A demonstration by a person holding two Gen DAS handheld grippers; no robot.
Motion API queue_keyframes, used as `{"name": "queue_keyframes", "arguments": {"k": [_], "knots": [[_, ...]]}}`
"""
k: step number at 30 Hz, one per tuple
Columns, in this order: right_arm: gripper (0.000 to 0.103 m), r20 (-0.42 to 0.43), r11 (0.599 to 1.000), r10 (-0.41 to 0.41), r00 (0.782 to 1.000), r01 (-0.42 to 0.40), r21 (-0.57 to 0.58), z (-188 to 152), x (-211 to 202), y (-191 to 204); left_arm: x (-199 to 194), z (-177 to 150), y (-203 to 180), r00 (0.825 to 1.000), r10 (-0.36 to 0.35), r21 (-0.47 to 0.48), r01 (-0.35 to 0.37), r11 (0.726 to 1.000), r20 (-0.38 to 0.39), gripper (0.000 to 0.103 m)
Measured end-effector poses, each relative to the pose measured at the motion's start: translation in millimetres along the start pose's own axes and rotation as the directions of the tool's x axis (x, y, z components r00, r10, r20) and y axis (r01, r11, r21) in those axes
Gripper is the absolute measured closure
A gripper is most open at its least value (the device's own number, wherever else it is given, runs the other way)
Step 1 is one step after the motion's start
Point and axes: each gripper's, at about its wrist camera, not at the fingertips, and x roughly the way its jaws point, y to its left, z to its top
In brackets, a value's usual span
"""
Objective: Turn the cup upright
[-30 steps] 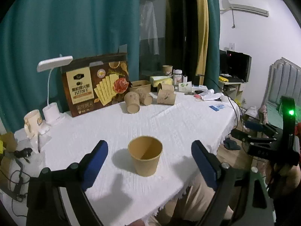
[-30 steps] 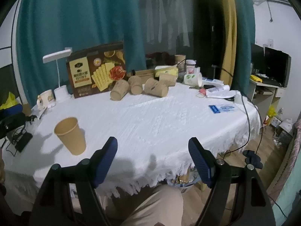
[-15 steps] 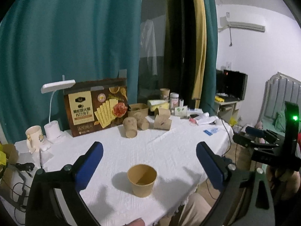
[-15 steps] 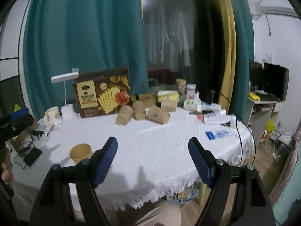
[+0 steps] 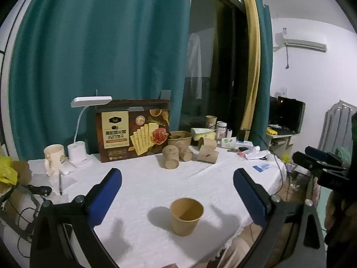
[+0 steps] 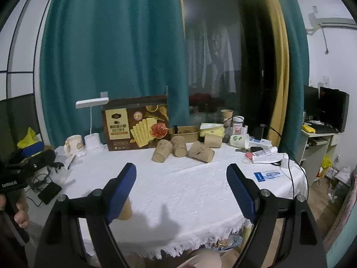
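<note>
Brown paper cup [image 5: 187, 216] upright, mouth up, near front edge of white tablecloth [image 5: 156, 185]. Left gripper [image 5: 178, 198] spread wide, empty, above cup. Right gripper [image 6: 181, 192] wide, empty. Cracker box [image 5: 133, 129] print too blurred to read.

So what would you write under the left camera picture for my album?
Open left gripper hovers above an upright brown paper cup on the white tablecloth, tipped-over paper cups behind.

In the right wrist view the cup [image 6: 126, 211] is mostly hidden behind the right gripper's [image 6: 181, 192] left finger; print on the cracker box [image 6: 136, 124] is unreadable
</note>
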Motion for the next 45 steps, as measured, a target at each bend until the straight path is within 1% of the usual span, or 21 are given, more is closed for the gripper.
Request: {"name": "queue_keyframes", "arguments": {"k": [9,45], "knots": [[0.022,-0.018,1.0,0.009,1.0,-0.01,-0.015,-4,9,9,3,-8,4,1.0,-0.013,0.001,0.013,1.0,-0.015,0.003],[0.022,-0.048,1.0,0.018,0.999,-0.018,-0.013,-11,26,10,10,-20,-6,0.999,-0.029,0.006,0.029,1.0,-0.038,0.003]]}}
